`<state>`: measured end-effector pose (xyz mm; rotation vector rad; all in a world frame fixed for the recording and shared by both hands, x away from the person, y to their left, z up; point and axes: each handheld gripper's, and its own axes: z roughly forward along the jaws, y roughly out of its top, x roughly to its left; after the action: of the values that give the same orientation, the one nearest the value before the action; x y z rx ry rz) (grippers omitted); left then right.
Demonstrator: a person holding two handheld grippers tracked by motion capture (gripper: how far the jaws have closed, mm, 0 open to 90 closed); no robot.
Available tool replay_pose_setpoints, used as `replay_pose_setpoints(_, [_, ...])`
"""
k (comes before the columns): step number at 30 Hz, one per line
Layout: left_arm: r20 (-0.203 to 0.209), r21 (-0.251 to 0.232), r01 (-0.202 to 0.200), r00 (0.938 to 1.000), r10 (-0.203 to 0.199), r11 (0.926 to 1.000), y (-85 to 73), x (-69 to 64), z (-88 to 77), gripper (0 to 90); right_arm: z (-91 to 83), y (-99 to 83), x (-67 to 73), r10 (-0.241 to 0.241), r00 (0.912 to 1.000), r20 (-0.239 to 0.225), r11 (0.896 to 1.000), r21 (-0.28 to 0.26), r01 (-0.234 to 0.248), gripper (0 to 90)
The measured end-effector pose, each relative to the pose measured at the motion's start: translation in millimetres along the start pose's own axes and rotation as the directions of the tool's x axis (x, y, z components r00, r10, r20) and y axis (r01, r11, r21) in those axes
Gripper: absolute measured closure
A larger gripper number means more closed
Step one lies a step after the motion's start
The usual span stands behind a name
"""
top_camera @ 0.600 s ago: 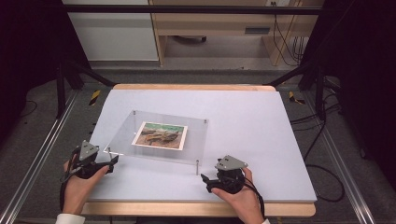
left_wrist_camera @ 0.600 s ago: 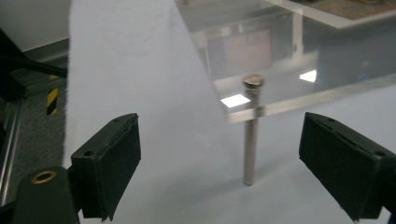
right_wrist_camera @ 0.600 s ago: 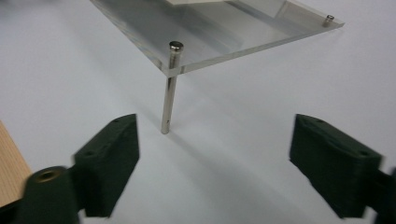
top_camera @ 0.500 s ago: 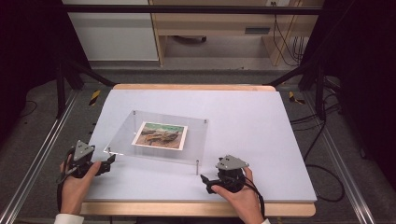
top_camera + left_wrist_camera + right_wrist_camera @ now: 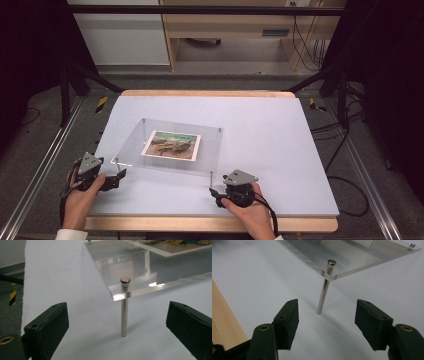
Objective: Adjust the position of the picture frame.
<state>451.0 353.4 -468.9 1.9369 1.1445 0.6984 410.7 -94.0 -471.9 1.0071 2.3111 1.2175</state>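
From the high view, a clear acrylic plate (image 5: 170,145) stands on four thin metal legs in the middle of the pale surface (image 5: 280,150) with a printed picture (image 5: 171,145) lying flat under it, while the left gripper (image 5: 119,176) sits just off the plate's near-left corner and the right gripper (image 5: 214,194) just off its near-right corner, each held in a hand. In the left gripper view the jaws stand wide apart with nothing clamped, and the plate's corner leg (image 5: 124,312) rises upright ahead between them, apart from both. In the right gripper view the jaws are likewise apart and free, the near-right leg (image 5: 323,296) standing beyond them under the plate's corner, and a wooden edge strip (image 5: 224,322) runs at the left.
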Motion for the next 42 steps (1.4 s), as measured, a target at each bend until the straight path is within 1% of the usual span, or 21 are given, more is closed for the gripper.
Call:
replay_pose_setpoints(2, [0.020, 0.006, 0.006, 0.9998, -0.006, 1.0000, -0.1, -1.0, 1.0, 4.1, 2.7, 1.8, 3.0, -0.001, 1.0000, -0.010, 1.000, -0.010, 0.001, 39.6])
replay_pose_setpoints(5, [0.061, 0.012, 0.012, 0.9981, -0.013, 0.9998, 0.2, -2.5, 2.5, 6.4, 6.7, 5.4, 6.9, -0.005, 0.9999, -0.012, 1.000, -0.019, 0.005, 39.5])
replay_pose_setpoints(6, [0.064, 0.017, 0.008, 0.9979, -0.009, 0.9998, 0.6, -2.5, 2.5, 7.0, 8.5, 6.6, 8.0, 0.007, 0.9999, -0.010, 1.000, -0.026, -0.008, 38.3])
replay_pose_setpoints(8, [0.074, 0.011, 0.008, 0.9972, -0.009, 0.9999, 1.4, -4.1, 3.8, 8.8, 11.8, 8.5, 8.4, 0.022, 0.9997, -0.007, 1.000, -0.019, -0.022, 36.9])
replay_pose_setpoints(11, [0.082, 0.014, 0.005, 0.9966, -0.006, 0.9999, 1.9, -4.8, 4.3, 12.5, 16.7, 11.0, 8.0, 0.028, 0.9996, -0.011, 0.999, -0.017, -0.028, 40.8])
replay_pose_setpoints(13, [0.080, 0.010, 0.012, 0.9967, -0.012, 0.9999, 2.6, -5.2, 4.4, 13.4, 20.1, 12.2, 6.6, 0.034, 0.9994, -0.010, 0.999, -0.021, -0.034, 45.7])
replay_pose_setpoints(14, [0.080, 0.005, 0.022, 0.9965, -0.022, 0.9997, 3.0, -5.6, 4.6, 16.0, 22.2, 12.6, 6.1, 0.035, 0.9994, -0.005, 0.999, -0.015, -0.036, 48.5])
replay_pose_setpoints(15, [0.081, 0.007, 0.023, 0.9964, -0.024, 0.9997, 3.3, -5.5, 4.6, 17.7, 24.5, 12.9, 5.2, 0.038, 0.9993, -0.001, 0.999, -0.013, -0.038, 52.5])
replay_pose_setpoints(16, [0.077, 0.005, 0.023, 0.9968, -0.023, 0.9997, 3.5, -5.7, 4.7, 17.9, 26.7, 13.1, 4.4, 0.040, 0.9992, -0.002, 0.999, -0.008, -0.040, 54.5])
replay_pose_setpoints(18, [0.074, 0.004, 0.021, 0.9970, -0.021, 0.9998, 3.7, -6.1, 4.9, 20.8, 31.5, 13.3, 2.0, 0.041, 0.9992, -0.004, 0.999, 0.000, -0.041, 62.9])
replay_pose_setpoints(19, [0.075, 0.008, 0.023, 0.9969, -0.024, 0.9997, 3.6, -6.2, 5.2, 21.7, 32.7, 13.2, 1.4, 0.048, 0.9988, -0.005, 0.999, -0.001, -0.048, 65.3])
replay_pose_setpoints(20, [0.076, 0.012, 0.025, 0.9968, -0.025, 0.9996, 3.6, -6.3, 5.4, 24.3, 34.0, 13.2, 0.1, 0.053, 0.9986, -0.008, 0.999, -0.001, -0.053, 69.5])
replay_pose_setpoints(21, [0.073, 0.009, 0.024, 0.9970, -0.025, 0.9997, 3.5, -6.3, 5.5, 26.6, 35.0, 13.5, -1.0, 0.066, 0.9977, -0.014, 0.998, -0.009, -0.067, 72.6])
replay_pose_setpoints(23, [0.072, 0.005, 0.031, 0.9969, -0.031, 0.9995, 3.8, -5.9, 5.2, 29.4, 35.3, 14.2, -3.2, 0.075, 0.9969, -0.025, 0.997, -0.022, -0.075, 79.2])
replay_pose_setpoints(25, [0.070, 0.000, 0.037, 0.9969, -0.037, 0.9993, 3.6, -5.9, 5.0, 31.9, 34.9, 15.4, -4.3, 0.079, 0.9960, -0.043, 0.996, -0.036, -0.080, 83.5])
replay_pose_setpoints(28, [0.072, 0.001, 0.040, 0.9966, -0.040, 0.9992, 3.2, -5.4, 4.8, 37.4, 34.6, 16.3, -5.6, 0.095, 0.9939, -0.057, 0.994, -0.046, -0.097, 84.5])
replay_pose_setpoints(32, [0.069, -0.006, 0.037, 0.9970, -0.037, 0.9993, 2.9, -4.4, 5.4, 41.7, 32.8, 17.7, -10.2, 0.144, 0.9845, -0.099, 0.986, -0.064, -0.151, 84.9])
replay_pose_setpoints(35, [0.074, -0.030, 0.058, 0.9957, -0.055, 0.9979, 4.0, -3.4, 7.1, 47.2, 32.1, 18.8, -12.3, 0.164, 0.9794, -0.118, 0.983, -0.069, -0.173, 84.8])
replay_pose_setpoints(38, [0.071, -0.043, 0.059, 0.9959, -0.056, 0.9973, 5.2, -2.0, 10.6, 55.6, 31.3, 19.8, -14.0, 0.181, 0.9745, -0.133, 0.979, -0.073, -0.191, 84.6])
replay_pose_setpoints(39, [0.065, -0.055, 0.067, 0.9959, -0.063, 0.9962, 5.6, -1.3, 12.4, 57.0, 30.8, 20.1, -14.5, 0.185, 0.9736, -0.134, 0.978, -0.071, -0.195, 84.6])
replay_pose_setpoints(42, [0.072, -0.084, 0.095, 0.9935, -0.089, 0.9920, 6.7, 1.2, 15.5, 63.4, 30.0, 21.2, -15.2, 0.190, 0.9719, -0.138, 0.976, -0.078, -0.202, 84.5])
